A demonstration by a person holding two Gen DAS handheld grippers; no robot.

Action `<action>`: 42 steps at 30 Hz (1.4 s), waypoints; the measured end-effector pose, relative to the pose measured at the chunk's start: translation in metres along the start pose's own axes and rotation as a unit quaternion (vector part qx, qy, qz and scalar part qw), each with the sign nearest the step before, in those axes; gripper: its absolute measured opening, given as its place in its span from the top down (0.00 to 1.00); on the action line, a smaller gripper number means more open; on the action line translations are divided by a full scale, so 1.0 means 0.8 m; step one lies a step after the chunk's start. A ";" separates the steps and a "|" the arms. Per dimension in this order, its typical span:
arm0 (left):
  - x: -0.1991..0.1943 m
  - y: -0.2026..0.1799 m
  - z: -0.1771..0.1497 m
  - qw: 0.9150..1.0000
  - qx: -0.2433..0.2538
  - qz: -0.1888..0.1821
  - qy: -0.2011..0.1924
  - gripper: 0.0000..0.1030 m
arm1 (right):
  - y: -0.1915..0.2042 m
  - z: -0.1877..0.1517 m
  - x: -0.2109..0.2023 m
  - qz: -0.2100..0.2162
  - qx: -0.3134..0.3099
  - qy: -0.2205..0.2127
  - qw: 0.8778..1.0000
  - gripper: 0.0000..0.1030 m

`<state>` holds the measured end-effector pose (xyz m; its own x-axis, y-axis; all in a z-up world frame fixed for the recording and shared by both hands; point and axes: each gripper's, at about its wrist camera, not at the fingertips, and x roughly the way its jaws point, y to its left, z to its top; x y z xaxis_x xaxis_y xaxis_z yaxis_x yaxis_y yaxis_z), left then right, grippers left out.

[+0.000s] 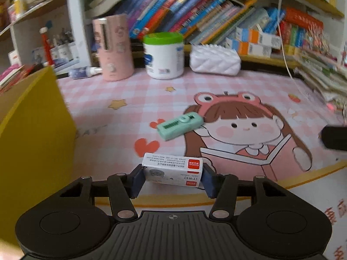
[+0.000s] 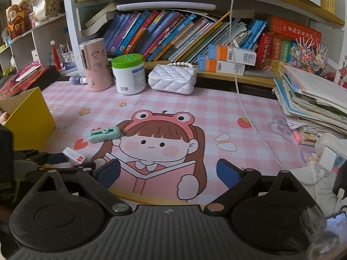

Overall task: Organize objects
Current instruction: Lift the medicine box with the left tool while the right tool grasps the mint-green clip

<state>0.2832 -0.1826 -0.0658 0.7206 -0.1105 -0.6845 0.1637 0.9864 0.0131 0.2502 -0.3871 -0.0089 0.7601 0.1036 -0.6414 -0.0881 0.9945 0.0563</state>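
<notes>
Left gripper [image 1: 172,178] clamps the small white box [image 1: 173,170]; right gripper [image 2: 169,173] gapes wide, holding nothing.

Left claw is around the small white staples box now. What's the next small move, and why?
Probably lift the staples box straight up a little. The left claw has its blue pads against both ends of the box, so the grip looks set. The yellow bin stands open to its left, a likely drop spot, and the green correction tape lies clear beyond. The right claw is open and empty.
</notes>
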 end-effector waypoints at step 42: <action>-0.174 0.046 -0.047 0.994 -0.089 0.036 -0.043 0.48 | 0.103 0.042 0.137 0.105 -0.064 0.013 0.992 0.35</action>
<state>0.1636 -0.1264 0.0021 0.7823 -0.0416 -0.6216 -0.0069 0.9971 -0.0754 0.3482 -0.2934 -0.0486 0.7003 0.3065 -0.6447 -0.3246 0.9411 0.0947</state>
